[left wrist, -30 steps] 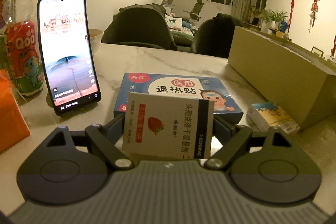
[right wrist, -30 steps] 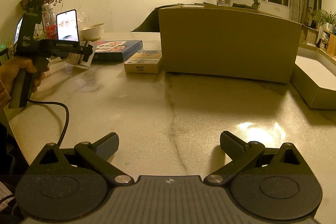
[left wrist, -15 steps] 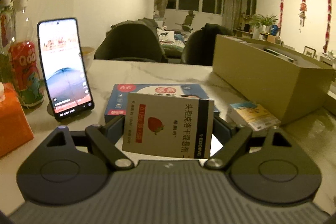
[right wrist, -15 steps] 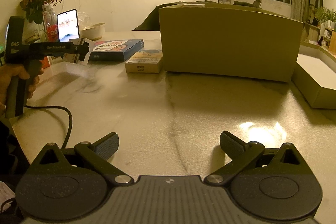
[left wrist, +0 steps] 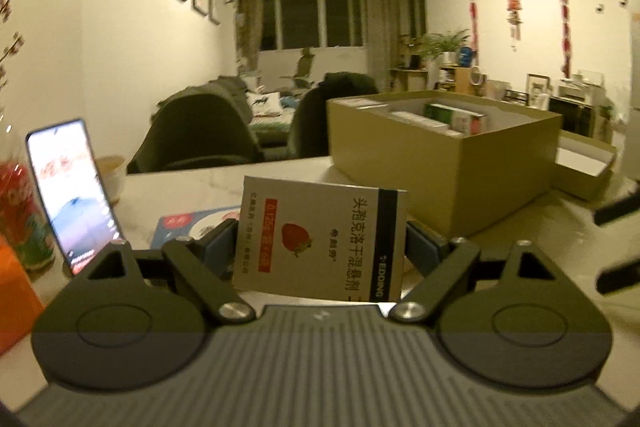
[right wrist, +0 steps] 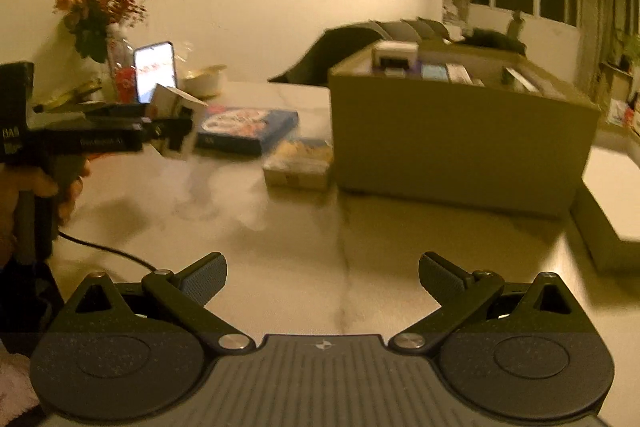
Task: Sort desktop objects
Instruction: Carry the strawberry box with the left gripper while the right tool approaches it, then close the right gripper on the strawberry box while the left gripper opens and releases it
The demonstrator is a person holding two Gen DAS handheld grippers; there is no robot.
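My left gripper (left wrist: 320,247) is shut on a white medicine box (left wrist: 320,239) with a strawberry picture and holds it upright above the table. From the right wrist view the left gripper (right wrist: 168,131) hovers at the left with the medicine box (right wrist: 172,103) in it. A blue medicine box (right wrist: 248,129) and a small yellow box (right wrist: 300,163) lie on the table beside the open cardboard box (right wrist: 452,143), which holds several packages. My right gripper (right wrist: 320,275) is open and empty above the table's near side.
A phone (left wrist: 74,195) stands lit at the left next to a red bottle (left wrist: 20,215) and an orange object (left wrist: 12,299). A bowl (right wrist: 204,79) and flowers (right wrist: 104,11) stand at the back. The box lid (right wrist: 612,203) lies at the right.
My left gripper has risen with the white medicine box, so the cardboard box's inside now shows. My right gripper has also lifted and tilted up.
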